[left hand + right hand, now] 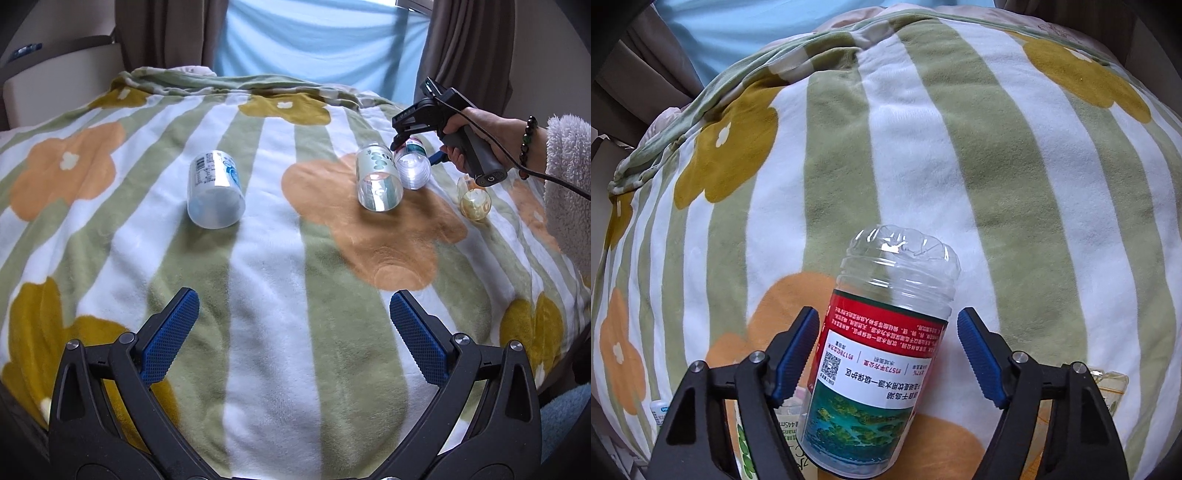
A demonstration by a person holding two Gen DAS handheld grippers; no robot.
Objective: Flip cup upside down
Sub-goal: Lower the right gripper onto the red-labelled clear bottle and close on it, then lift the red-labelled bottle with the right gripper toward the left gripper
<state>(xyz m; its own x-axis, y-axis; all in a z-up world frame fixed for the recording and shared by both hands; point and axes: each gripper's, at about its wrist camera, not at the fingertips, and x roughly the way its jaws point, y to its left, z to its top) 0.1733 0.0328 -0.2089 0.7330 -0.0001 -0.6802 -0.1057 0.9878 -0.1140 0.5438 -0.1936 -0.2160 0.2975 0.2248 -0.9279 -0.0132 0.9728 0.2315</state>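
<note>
Flowered striped blanket [280,266], brown curtains [166,33]

The red-labelled cup [882,354] hides its open end below the frame edge.

Striped green-and-white fleece blanket with flower print [280,280]: soft, matt, napped cloth. Clear plastic cup with red-and-white paper label [882,354]: glossy, ribbed near its closed end, catching highlights. Clear cup with green-dotted label [378,179] and frosted cup with blue-printed label [216,188]: smooth, shiny plastic. Left tongs [294,332] and right tongs [888,354]: matt black plastic arms, blue knurled rubbery pads [168,339], bright metal rivets. White fluffy sleeve [569,184]: pile cloth.
</note>
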